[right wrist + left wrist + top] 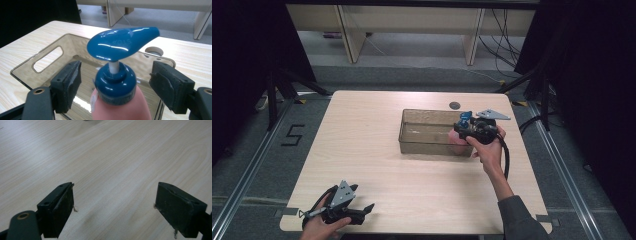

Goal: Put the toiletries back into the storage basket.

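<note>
Pump bottle [117,85] stands at the right end of the bin [47,53], centre-right in the high view, between the spread jaws of the right gripper [115,86] (left gripper [115,207] idles gaping, lower left), so squeeze squarely below the blue collar.

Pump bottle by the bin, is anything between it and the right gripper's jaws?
Nothing visible. In the right gripper view the pink pump bottle with its blue pump top stands between the open jaws of the right gripper, with clear gaps on both sides. The clear bin lies behind it.
</note>
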